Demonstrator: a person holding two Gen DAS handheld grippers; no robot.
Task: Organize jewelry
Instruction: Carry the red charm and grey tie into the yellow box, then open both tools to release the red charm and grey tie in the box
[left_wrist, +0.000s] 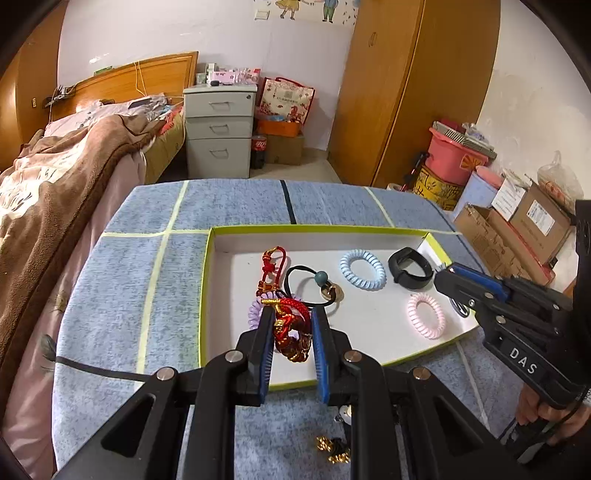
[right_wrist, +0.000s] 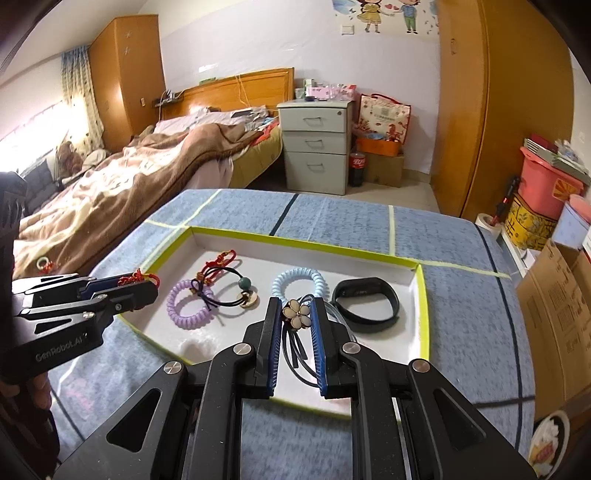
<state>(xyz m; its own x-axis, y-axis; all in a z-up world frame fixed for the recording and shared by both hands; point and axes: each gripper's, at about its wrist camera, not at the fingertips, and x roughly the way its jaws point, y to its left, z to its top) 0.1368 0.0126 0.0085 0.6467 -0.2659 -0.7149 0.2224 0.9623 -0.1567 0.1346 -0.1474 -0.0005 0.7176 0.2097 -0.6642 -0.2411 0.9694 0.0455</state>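
A shallow white tray with a lime rim (left_wrist: 207, 266) (right_wrist: 424, 295) lies on a blue table. In it are a light blue coil hair tie (left_wrist: 362, 268) (right_wrist: 299, 280), a pink coil tie (left_wrist: 425, 315), a purple coil tie (right_wrist: 190, 304), a black hair tie with a teal bead (left_wrist: 320, 276) (right_wrist: 245, 283), a black wristband (left_wrist: 410, 272) (right_wrist: 365, 304) and a red knotted charm (left_wrist: 271, 264). My left gripper (left_wrist: 293, 314) is shut on a red braided bracelet (left_wrist: 290, 326) over the tray. My right gripper (right_wrist: 295, 308) is shut on a flower hair tie (right_wrist: 295, 314) above the tray.
A gold and black trinket (left_wrist: 332, 448) lies on the table near the front. A bed with a brown blanket (left_wrist: 55, 177) is at the left. A grey drawer unit (left_wrist: 219, 129), a wooden wardrobe (left_wrist: 413, 85) and cardboard boxes (left_wrist: 517, 229) stand behind and right.
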